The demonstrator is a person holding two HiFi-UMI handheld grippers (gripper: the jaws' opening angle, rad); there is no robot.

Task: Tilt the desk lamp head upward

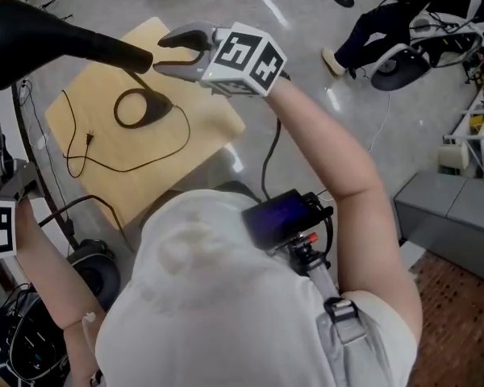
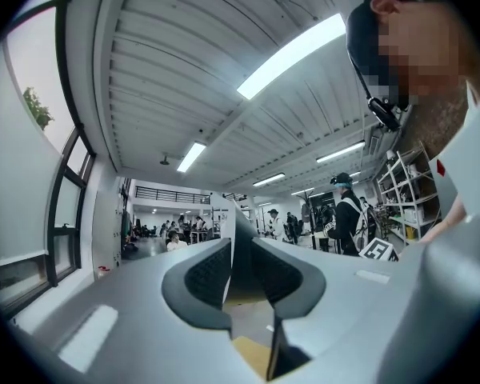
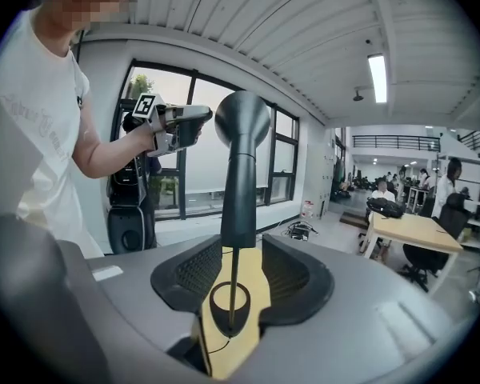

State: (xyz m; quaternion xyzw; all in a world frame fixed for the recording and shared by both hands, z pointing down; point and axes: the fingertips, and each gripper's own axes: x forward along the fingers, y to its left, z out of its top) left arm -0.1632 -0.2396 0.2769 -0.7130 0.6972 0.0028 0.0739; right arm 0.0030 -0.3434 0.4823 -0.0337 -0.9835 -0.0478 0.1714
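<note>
Black ring-based desk lamp (image 3: 238, 182) looks light, top-heavy, smooth plastic, so I'd pinch the thick neck right between the jaws of the right gripper (image 3: 242, 266), which stand apart and aren't pressing on it. Left gripper (image 2: 238, 278) is barely parted, holding nothing.

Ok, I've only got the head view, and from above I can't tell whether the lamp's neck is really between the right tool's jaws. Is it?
Observer: Yes. In the right gripper view the lamp's neck stands between the jaws of the right tool. As far as that view shows, the pads aren't pressing on it.
Operator: Where on the neck?
Observer: At the lower end of its thick black part, just above the thin rod that runs down to the ring base.
Operator: And the other one? I see only its cube.
Observer: The right gripper view shows the left tool held up beside the lamp head, about level with it.
</note>
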